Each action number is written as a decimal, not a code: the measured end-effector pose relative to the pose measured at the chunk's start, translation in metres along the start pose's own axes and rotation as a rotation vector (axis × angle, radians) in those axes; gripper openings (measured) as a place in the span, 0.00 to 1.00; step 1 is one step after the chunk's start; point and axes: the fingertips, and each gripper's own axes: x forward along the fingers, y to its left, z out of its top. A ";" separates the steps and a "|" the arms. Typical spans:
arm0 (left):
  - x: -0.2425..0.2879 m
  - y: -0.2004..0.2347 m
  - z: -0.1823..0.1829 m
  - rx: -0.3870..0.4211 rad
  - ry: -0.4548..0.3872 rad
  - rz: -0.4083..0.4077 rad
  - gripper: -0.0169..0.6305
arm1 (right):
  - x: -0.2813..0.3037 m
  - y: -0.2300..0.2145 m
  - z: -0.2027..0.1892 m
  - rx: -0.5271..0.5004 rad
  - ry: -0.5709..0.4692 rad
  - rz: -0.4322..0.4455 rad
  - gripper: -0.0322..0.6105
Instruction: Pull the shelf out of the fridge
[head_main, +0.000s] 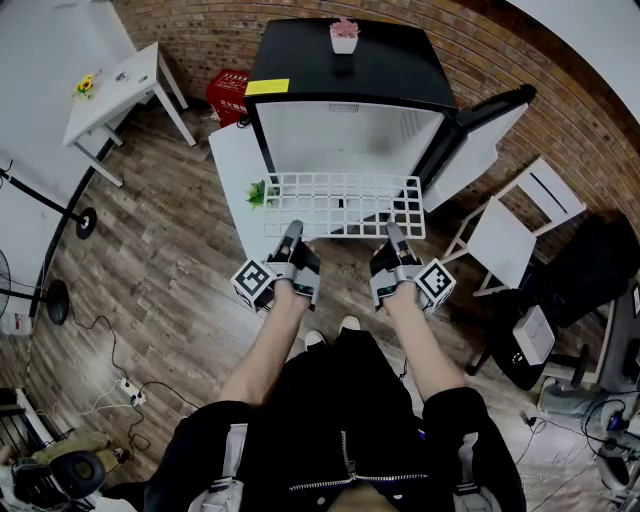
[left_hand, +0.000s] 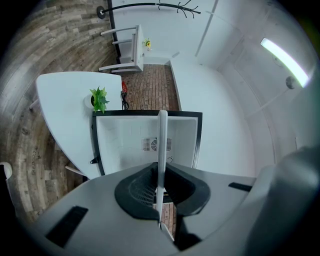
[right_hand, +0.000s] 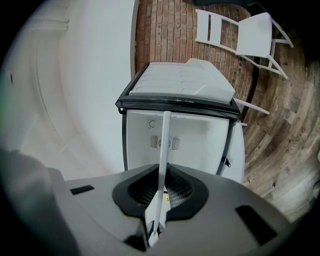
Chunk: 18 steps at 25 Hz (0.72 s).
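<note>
A white wire shelf (head_main: 344, 205) hangs level in front of the open black fridge (head_main: 345, 120), clear of its white cavity. My left gripper (head_main: 293, 232) is shut on the shelf's near edge at the left. My right gripper (head_main: 392, 234) is shut on the same edge at the right. In the left gripper view the shelf (left_hand: 161, 150) runs edge-on as a thin white bar between the black pads (left_hand: 137, 189). In the right gripper view the shelf (right_hand: 163, 150) likewise sits clamped between the pads (right_hand: 181, 192), with the empty fridge interior (right_hand: 190, 145) behind.
The fridge door (head_main: 480, 140) stands swung open at the right. A small pink potted plant (head_main: 344, 35) sits on the fridge top. A white table (head_main: 232, 180) with a green plant (head_main: 260, 192) stands left of the fridge, a white folding chair (head_main: 515, 230) at the right.
</note>
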 end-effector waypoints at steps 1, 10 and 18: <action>0.000 0.000 0.000 0.002 0.000 -0.001 0.08 | 0.000 0.001 0.000 0.002 0.000 0.001 0.10; 0.000 0.001 0.002 -0.002 0.002 0.000 0.08 | 0.001 0.001 -0.002 0.005 0.001 -0.002 0.10; -0.001 0.003 0.001 -0.021 0.002 0.006 0.08 | 0.000 -0.002 -0.002 -0.001 0.000 -0.007 0.10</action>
